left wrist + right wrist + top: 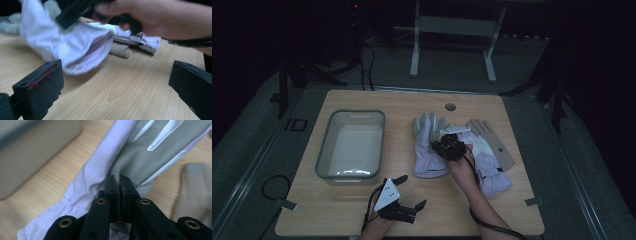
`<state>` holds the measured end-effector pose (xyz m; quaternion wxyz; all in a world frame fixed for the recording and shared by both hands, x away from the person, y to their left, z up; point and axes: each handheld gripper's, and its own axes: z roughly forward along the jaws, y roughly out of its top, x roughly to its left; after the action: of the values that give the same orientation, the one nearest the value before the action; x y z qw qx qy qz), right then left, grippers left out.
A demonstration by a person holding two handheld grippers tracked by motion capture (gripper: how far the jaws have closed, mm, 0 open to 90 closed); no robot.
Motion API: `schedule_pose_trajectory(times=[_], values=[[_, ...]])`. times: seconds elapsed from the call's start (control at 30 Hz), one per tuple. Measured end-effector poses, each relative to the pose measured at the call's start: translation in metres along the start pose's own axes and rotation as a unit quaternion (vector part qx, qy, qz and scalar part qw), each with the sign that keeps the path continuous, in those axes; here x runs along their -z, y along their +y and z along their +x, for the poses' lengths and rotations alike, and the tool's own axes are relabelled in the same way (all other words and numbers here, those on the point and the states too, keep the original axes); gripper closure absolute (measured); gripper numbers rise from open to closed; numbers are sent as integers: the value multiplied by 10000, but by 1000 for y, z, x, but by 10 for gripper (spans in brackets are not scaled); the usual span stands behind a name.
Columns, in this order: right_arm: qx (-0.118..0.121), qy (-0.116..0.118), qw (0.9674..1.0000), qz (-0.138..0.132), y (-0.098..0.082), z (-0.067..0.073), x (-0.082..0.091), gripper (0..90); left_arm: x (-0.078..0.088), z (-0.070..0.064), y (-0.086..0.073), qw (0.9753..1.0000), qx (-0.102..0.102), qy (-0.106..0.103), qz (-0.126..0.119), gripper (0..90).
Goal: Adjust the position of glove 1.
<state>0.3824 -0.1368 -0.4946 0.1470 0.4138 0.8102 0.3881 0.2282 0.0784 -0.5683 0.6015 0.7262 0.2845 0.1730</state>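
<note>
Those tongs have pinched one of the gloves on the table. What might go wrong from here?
1. The right tongs grip only a thin fold of the lavender glove, so the fabric may slip free when lifted.
2. The second glove lies right beside it, partly under the hand; it might get dragged along.
3. If the glove is headed for the grey bin, its limp fingers may catch on the rim. The left tongs rest open, apart from it, and cannot steady it.
</note>
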Motion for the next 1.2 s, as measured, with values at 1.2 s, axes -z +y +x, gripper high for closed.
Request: schedule_pose_trajectory(times=[1.2], values=[[-74,52,9995,304,-66,-2,9,666,0,-1,0,10000,6,-32,-49,0]])
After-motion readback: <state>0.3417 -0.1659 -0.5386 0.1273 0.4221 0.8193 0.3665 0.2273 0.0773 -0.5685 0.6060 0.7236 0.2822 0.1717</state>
